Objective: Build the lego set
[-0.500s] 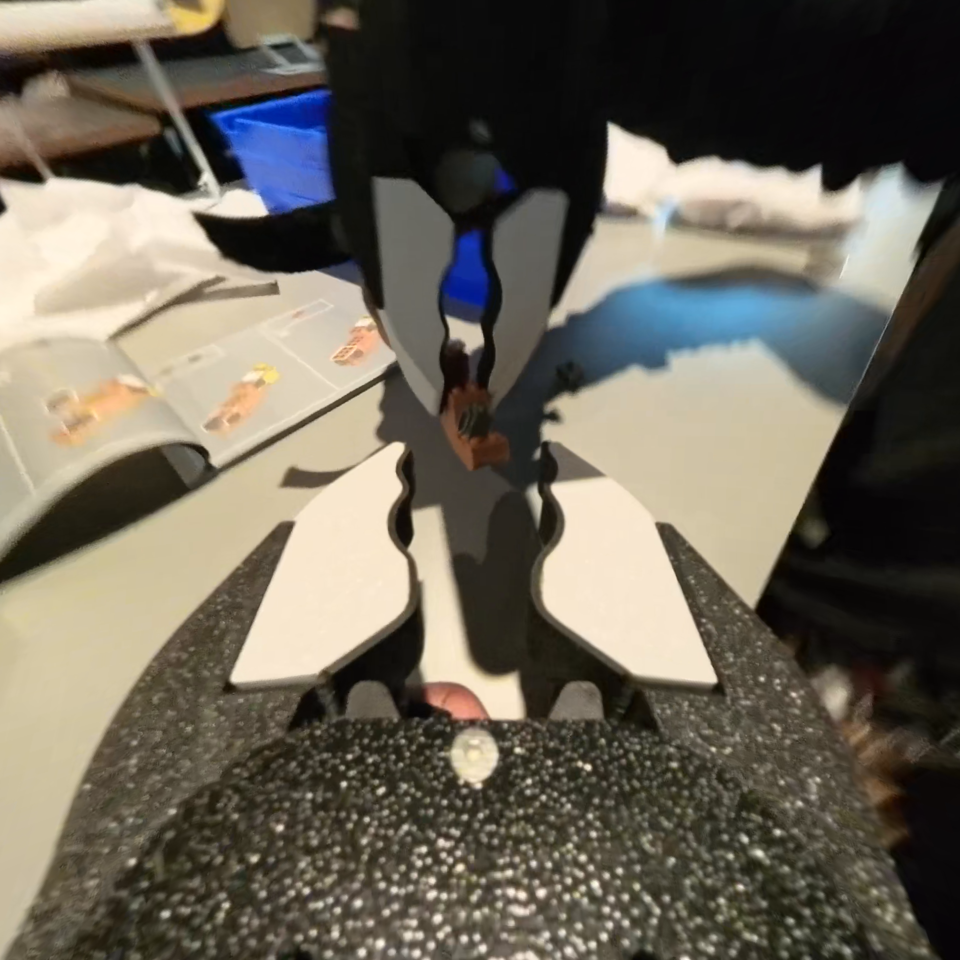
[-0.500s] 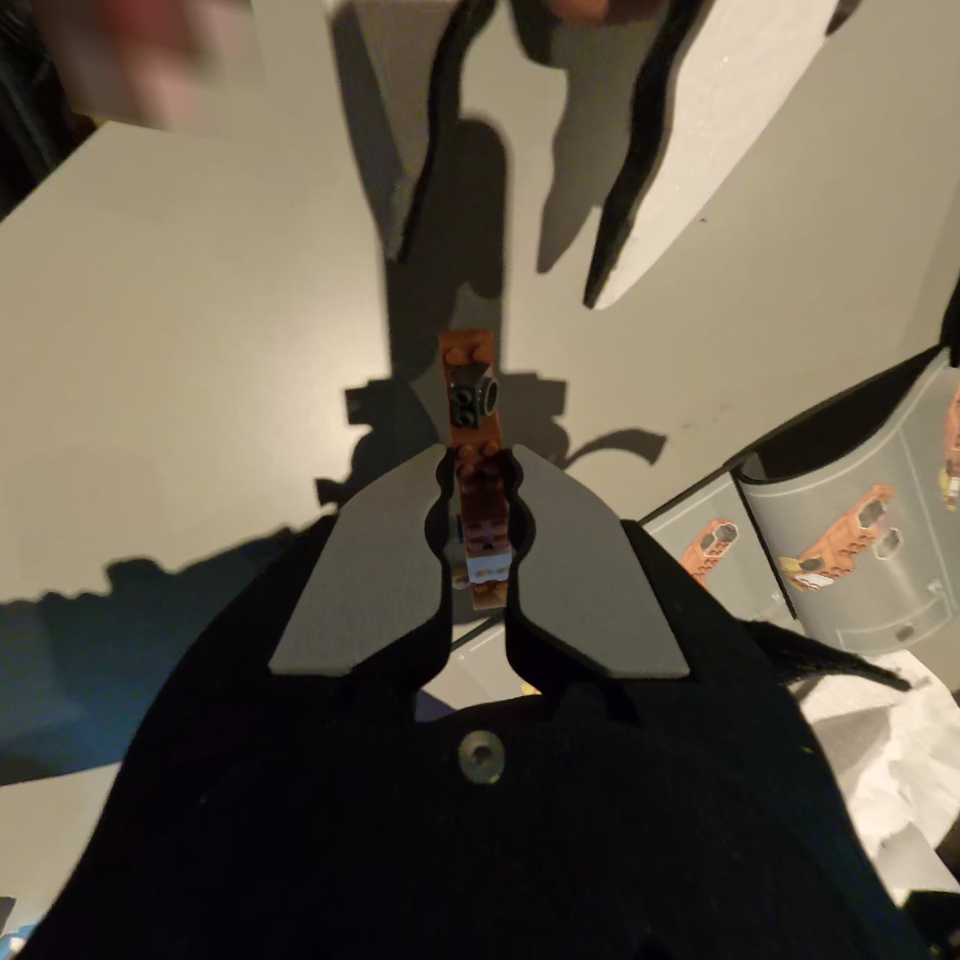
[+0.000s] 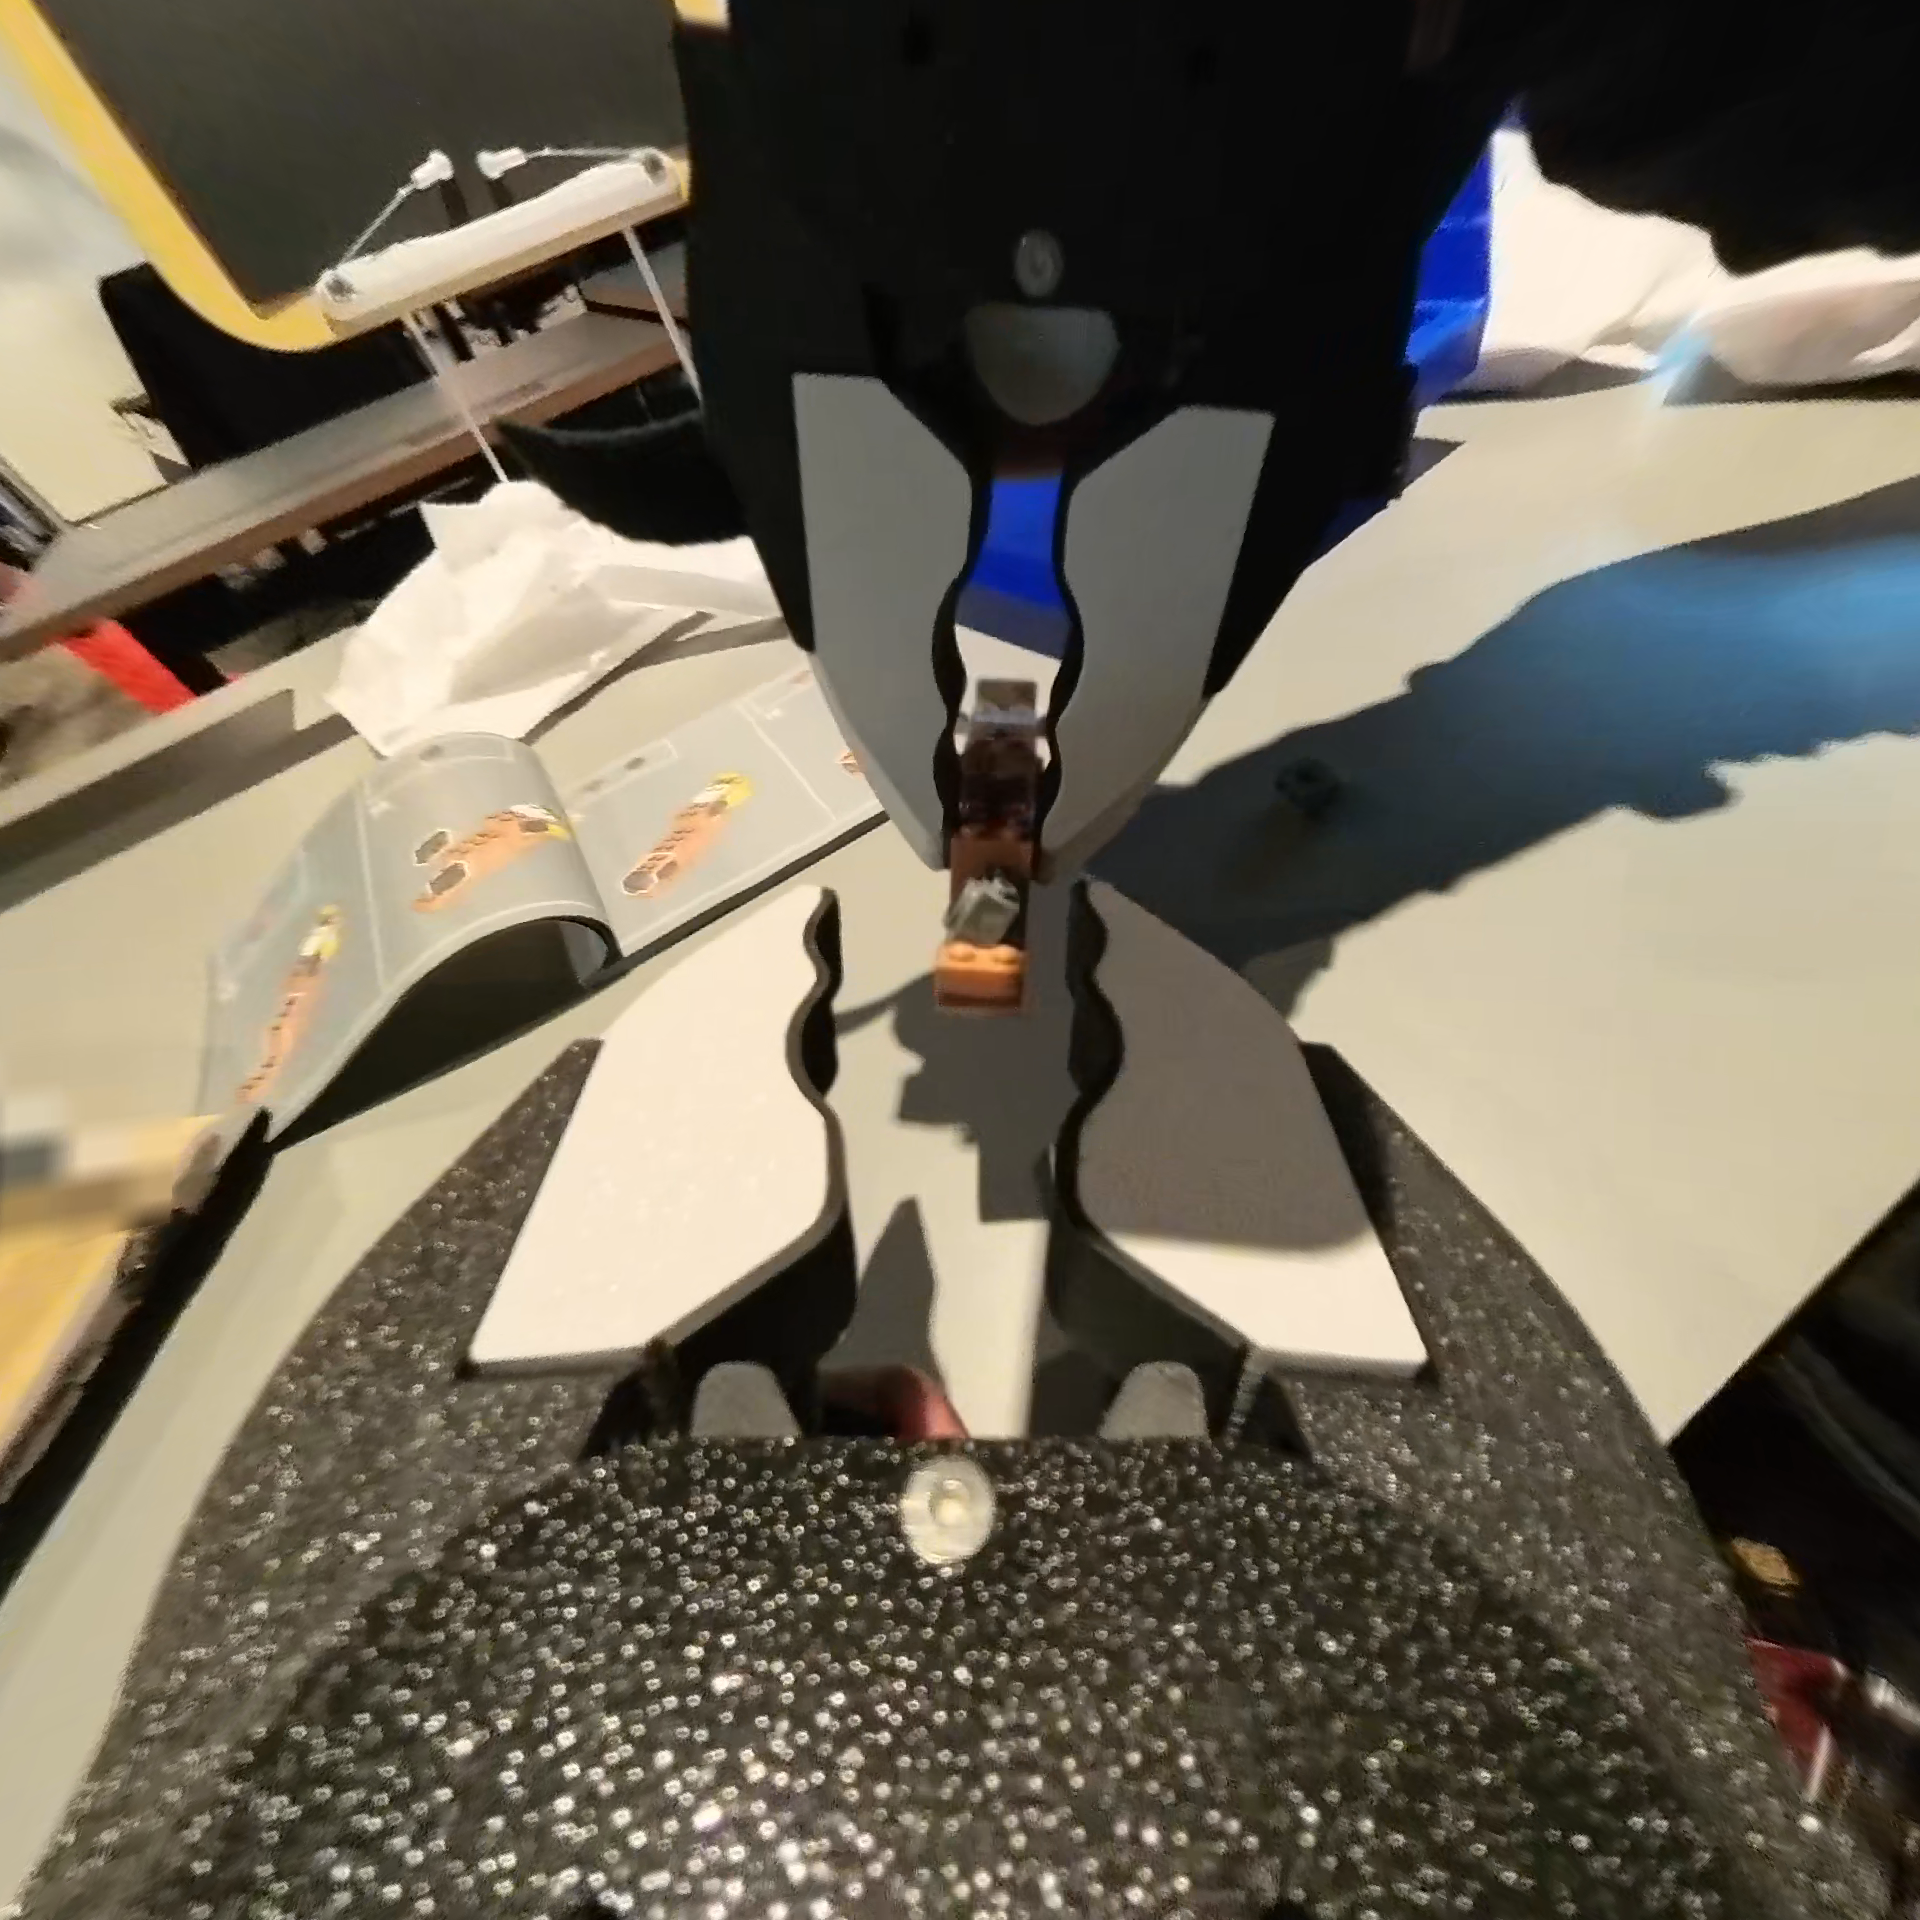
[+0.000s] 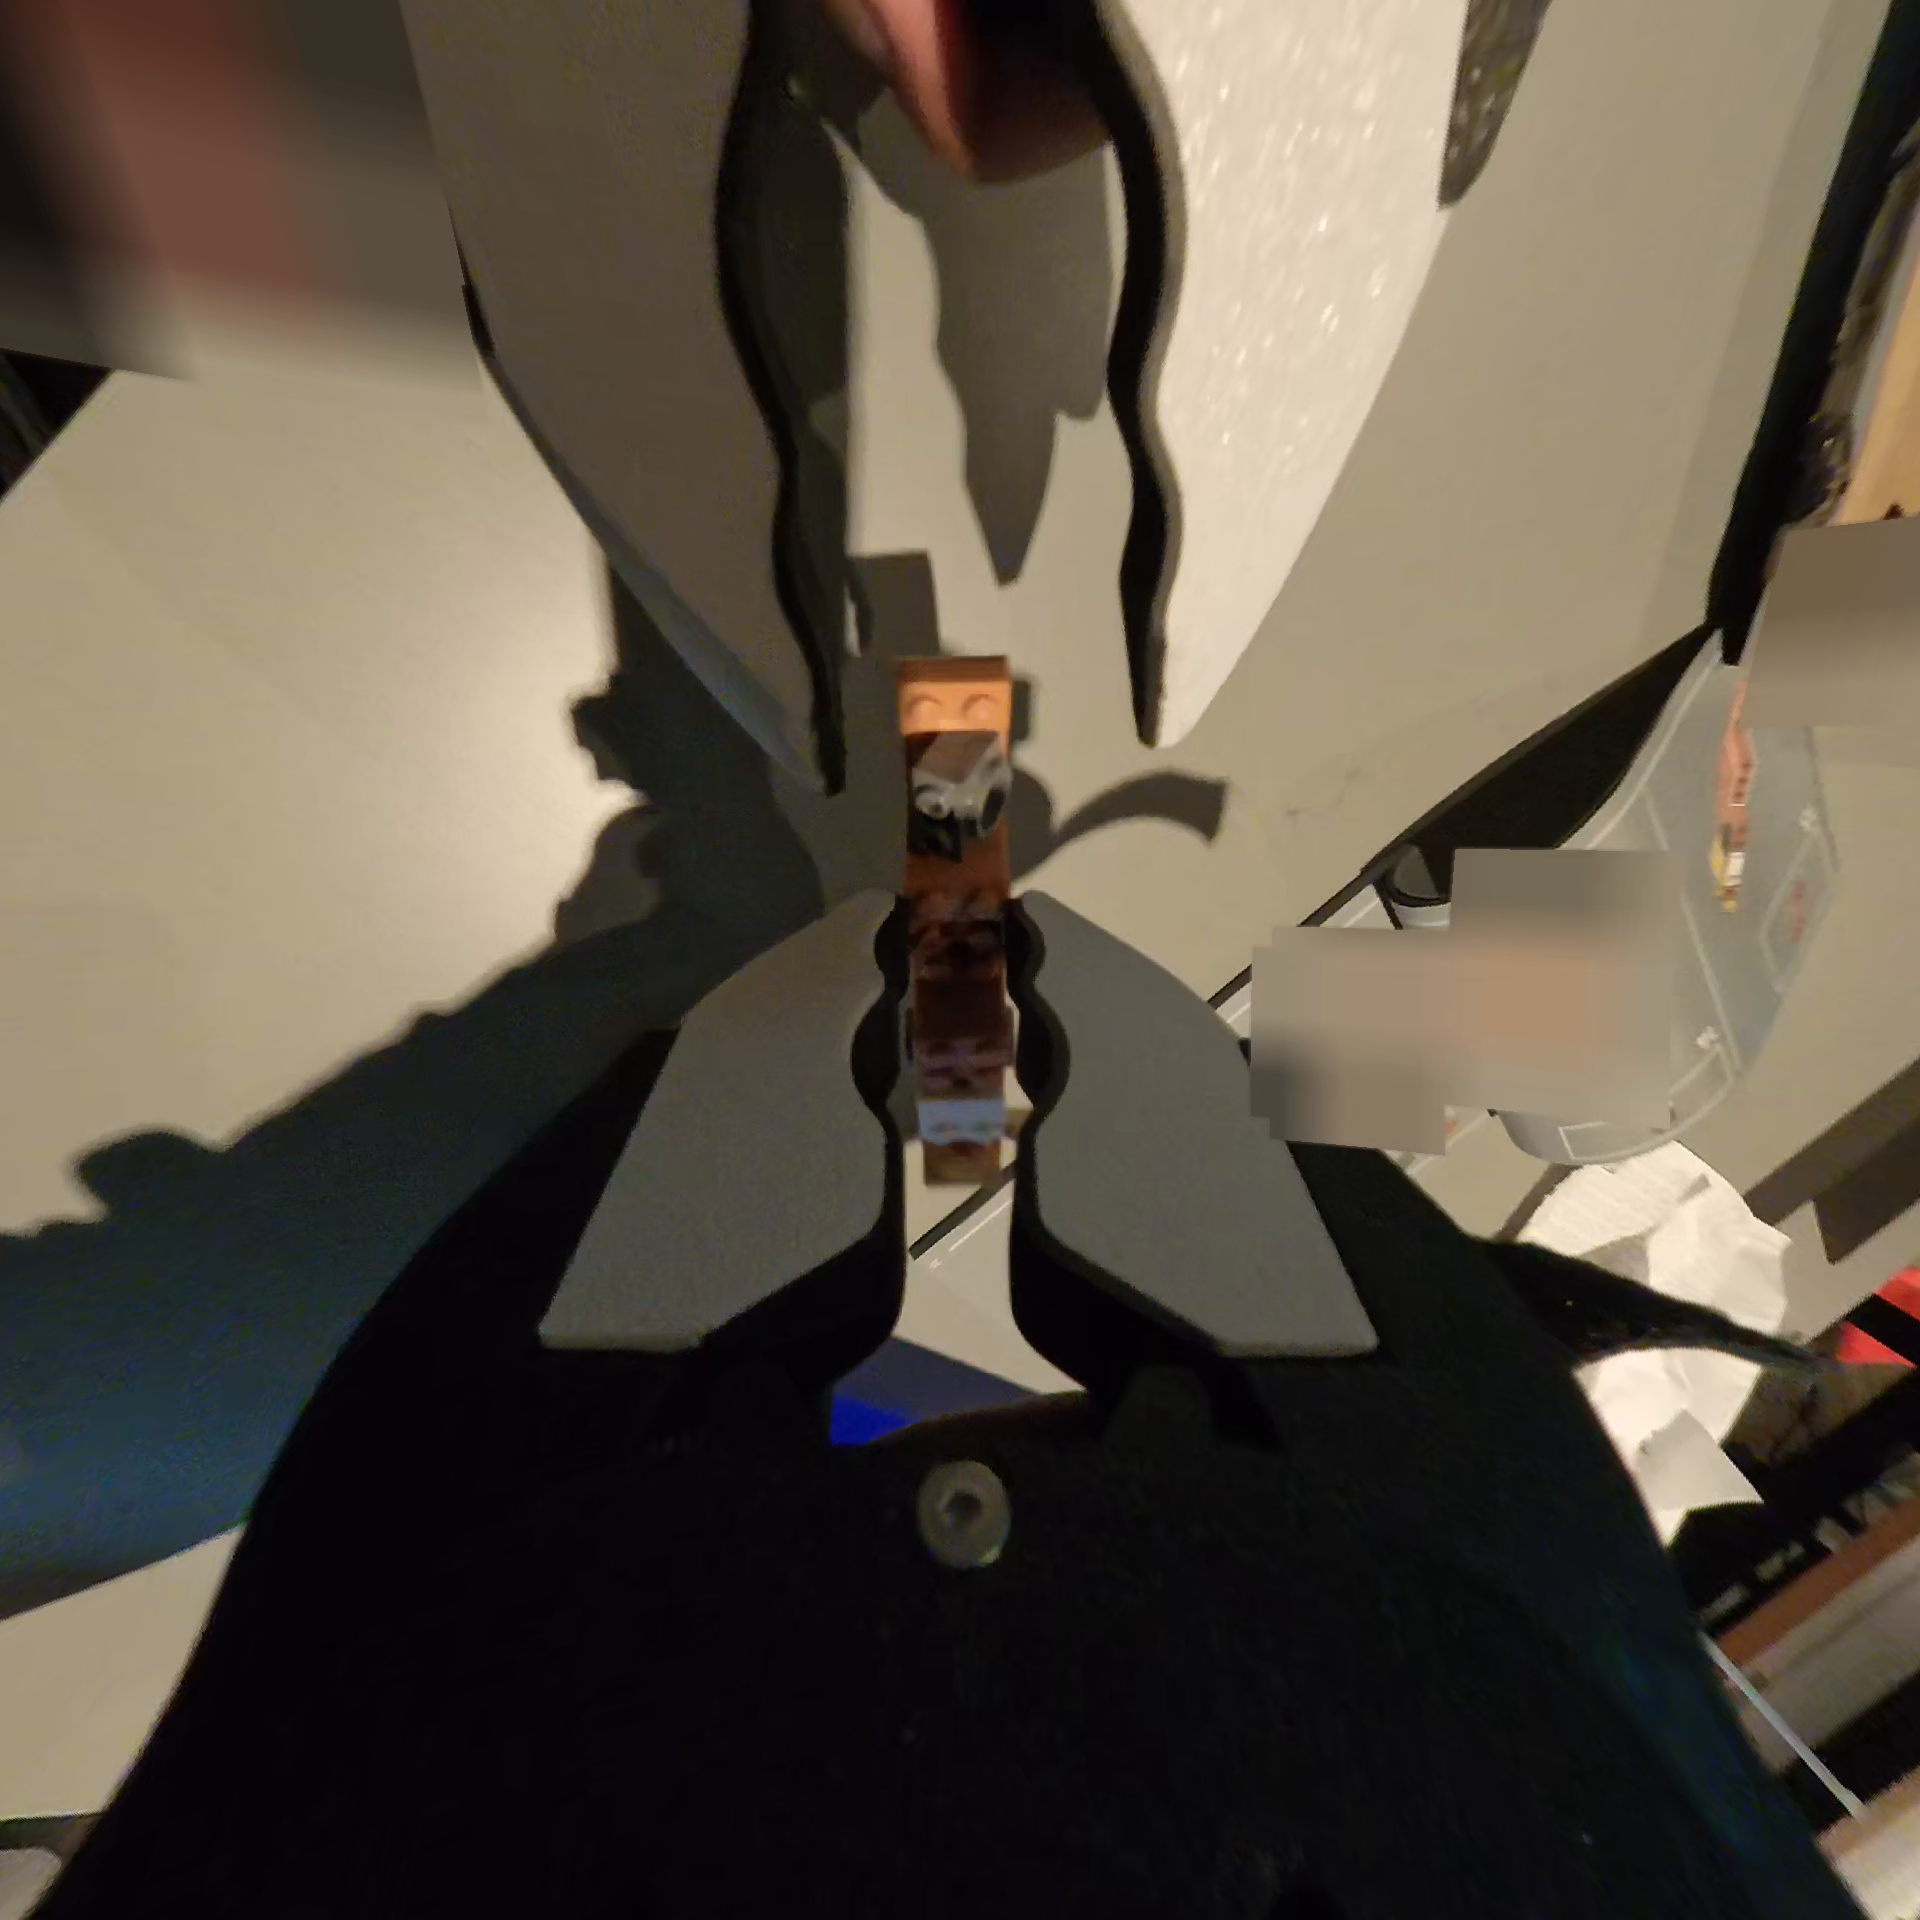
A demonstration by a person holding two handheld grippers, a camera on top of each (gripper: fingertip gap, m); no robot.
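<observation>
Over the grey table (image 3: 1558, 1039), the right gripper (image 4: 956, 914) pinches the brown lego stick (image 4: 956, 831), and the left gripper (image 3: 951, 914), spread wide, has moved closer, so it may grab the stick's end next.

Lego piece (image 3: 987, 914) sits between the two grippers' tips, above the table (image 3: 1507, 987); instruction booklet (image 3: 499, 894) lies off left (a small loose part (image 3: 1307, 781) right).
</observation>
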